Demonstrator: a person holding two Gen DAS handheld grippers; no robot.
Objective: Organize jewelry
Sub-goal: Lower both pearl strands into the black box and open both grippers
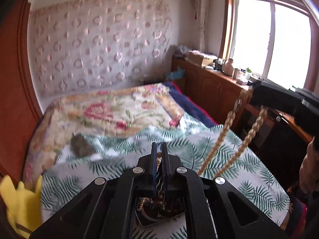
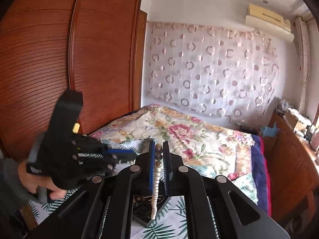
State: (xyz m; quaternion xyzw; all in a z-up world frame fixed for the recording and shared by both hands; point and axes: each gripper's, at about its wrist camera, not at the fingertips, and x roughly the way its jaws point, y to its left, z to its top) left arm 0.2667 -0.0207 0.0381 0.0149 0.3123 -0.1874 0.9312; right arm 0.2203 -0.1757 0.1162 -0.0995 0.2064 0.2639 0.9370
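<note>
My left gripper (image 1: 159, 149), bottom centre of the left wrist view, is clamped nearly closed on a brown bead strand (image 1: 159, 160) that drops between the fingers toward the dark jewelry tray (image 1: 159, 217) on the bed below. In that view's right half a tan bead necklace (image 1: 247, 137) hangs as a loop in two strands from my right gripper (image 1: 251, 96) at the right edge, running down and left toward the left gripper's body. Motion blur on the bedding.

In the right wrist view, my right gripper (image 2: 159, 149) sits bottom centre, jaws almost closed, pinching a strand: dark beads (image 2: 159, 155) at the tips, a white pearl strand (image 2: 155, 195) hanging below, its end over the dark tray (image 2: 143, 217). My left gripper (image 2: 127, 156) is at middle left, held by a hand (image 2: 39, 181) in a grey sleeve, blurred; tips just left of my right gripper's fingers.

The tray lies on the palm-leaf sheet (image 1: 229, 153); floral quilt (image 2: 179, 131) behind it, wooden wardrobe (image 2: 69, 49) upper left.
</note>
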